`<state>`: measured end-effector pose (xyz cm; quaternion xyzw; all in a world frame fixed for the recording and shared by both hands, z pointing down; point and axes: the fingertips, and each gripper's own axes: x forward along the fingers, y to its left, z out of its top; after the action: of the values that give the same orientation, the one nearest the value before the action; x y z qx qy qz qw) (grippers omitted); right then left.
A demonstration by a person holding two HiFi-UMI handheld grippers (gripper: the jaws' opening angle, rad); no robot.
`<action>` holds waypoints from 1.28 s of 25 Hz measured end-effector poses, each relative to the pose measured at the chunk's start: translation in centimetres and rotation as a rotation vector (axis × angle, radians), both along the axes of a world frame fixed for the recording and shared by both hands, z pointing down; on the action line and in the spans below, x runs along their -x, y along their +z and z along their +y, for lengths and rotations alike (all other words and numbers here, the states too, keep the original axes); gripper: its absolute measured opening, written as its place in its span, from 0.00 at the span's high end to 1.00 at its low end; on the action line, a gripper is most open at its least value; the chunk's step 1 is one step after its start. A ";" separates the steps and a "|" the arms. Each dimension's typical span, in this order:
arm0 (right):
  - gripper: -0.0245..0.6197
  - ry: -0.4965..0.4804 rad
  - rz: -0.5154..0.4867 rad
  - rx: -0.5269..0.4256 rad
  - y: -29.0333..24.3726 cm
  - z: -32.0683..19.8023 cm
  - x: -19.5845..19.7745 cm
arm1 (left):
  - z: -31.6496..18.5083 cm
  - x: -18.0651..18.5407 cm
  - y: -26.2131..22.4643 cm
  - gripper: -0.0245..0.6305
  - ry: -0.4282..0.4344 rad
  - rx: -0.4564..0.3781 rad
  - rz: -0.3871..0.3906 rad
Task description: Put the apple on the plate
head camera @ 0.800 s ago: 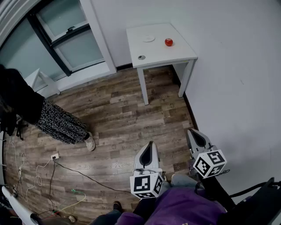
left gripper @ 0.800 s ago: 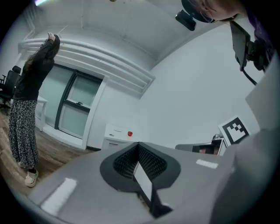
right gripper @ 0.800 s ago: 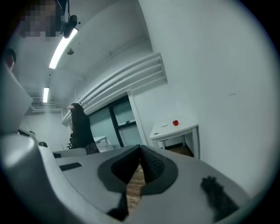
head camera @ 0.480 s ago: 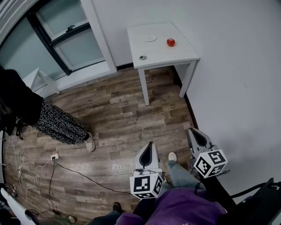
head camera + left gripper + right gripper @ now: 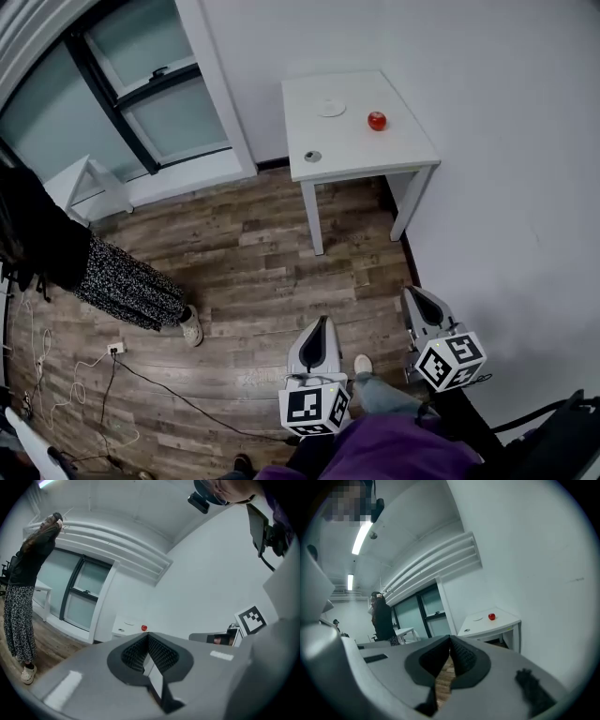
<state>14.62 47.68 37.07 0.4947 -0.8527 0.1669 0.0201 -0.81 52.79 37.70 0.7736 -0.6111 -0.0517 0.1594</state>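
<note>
A red apple [image 5: 377, 120] sits on the right side of a small white table [image 5: 394, 155] by the far wall. A flat white plate [image 5: 331, 109] lies on the same table, left of the apple and a little further back. The apple [image 5: 144, 628] and table [image 5: 123, 626] show small in the left gripper view; the apple [image 5: 491, 616] and plate [image 5: 477, 618] appear in the right gripper view too. My left gripper [image 5: 322, 323] and right gripper [image 5: 411, 294] hang low over the wooden floor, far short of the table. Both are shut and hold nothing.
A small round dark object [image 5: 312, 156] lies near the table's front left corner. A person in a dark top and patterned skirt [image 5: 127, 277] stands at the left by the window [image 5: 150, 84]. Cables [image 5: 169, 394] run across the floor at lower left. A white wall [image 5: 506, 187] runs along the right.
The table, apple and plate have shifted down and right in the head view as the camera came nearer. Both grippers sit slightly lower in the picture. Both have stayed shut.
</note>
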 end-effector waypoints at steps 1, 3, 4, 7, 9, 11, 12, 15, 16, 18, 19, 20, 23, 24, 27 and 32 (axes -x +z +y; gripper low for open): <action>0.95 -0.008 0.001 0.000 -0.2 -1.0 -0.1 | -1.0 -0.1 -0.2 0.96 -0.007 -0.002 0.000; 0.95 -0.022 -0.001 -0.001 -0.3 -3.1 -0.5 | -2.9 -0.5 -0.4 0.96 -0.021 -0.003 -0.001; 0.95 -0.026 -0.003 -0.001 -0.3 -4.1 -0.7 | -3.8 -0.7 -0.4 0.96 -0.027 -0.002 -0.002; 0.95 -0.041 -0.002 0.001 -0.1 -6.5 -1.4 | -6.0 -1.3 -0.2 0.96 -0.042 0.002 -0.007; 0.95 -0.059 0.000 0.001 -0.1 -8.1 -1.5 | -7.6 -1.6 -0.2 0.96 -0.054 0.002 -0.010; 0.95 -0.084 0.004 0.006 0.0 -9.5 -1.6 | -9.0 -1.9 -0.3 0.96 -0.066 0.000 -0.008; 0.95 -0.094 0.006 0.008 0.0 -10.1 -1.7 | -9.7 -2.1 -0.4 0.96 -0.070 -0.001 -0.006; 0.95 -0.106 0.002 0.008 0.2 -12.0 -1.8 | -11.5 -2.6 -0.3 0.96 -0.072 0.000 -0.004; 0.95 -0.107 0.000 0.009 0.3 -12.5 -1.7 | -12.1 -2.7 -0.2 0.96 -0.070 0.003 -0.006; 0.95 -0.108 0.000 0.013 0.6 -13.6 -1.4 | -13.2 -2.5 0.1 0.96 -0.069 0.008 -0.012; 0.95 -0.108 -0.001 0.015 0.7 -14.2 -1.3 | -13.8 -2.4 0.2 0.96 -0.069 0.010 -0.013; 0.95 -0.108 -0.002 0.018 0.9 -14.8 -1.3 | -14.5 -2.3 0.3 0.96 -0.069 0.011 -0.013; 0.95 -0.100 -0.002 0.021 1.2 -17.1 -0.7 | -16.9 -1.6 0.5 0.96 -0.066 0.012 -0.013; 0.95 -0.094 0.000 0.021 1.3 -17.9 -0.5 | -17.8 -1.2 0.6 0.96 -0.063 0.013 -0.013; 0.95 -0.070 0.004 0.019 1.2 -21.1 0.3 | -21.0 -0.1 0.6 0.96 -0.046 0.013 -0.010; 0.95 -0.046 0.003 0.022 1.4 -26.2 2.6 | -26.5 2.2 0.4 0.96 -0.006 0.003 -0.024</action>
<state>11.98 21.44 38.42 0.4749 -0.8619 0.1751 0.0308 -2.98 26.25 38.07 0.7722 -0.6152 -0.0418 0.1533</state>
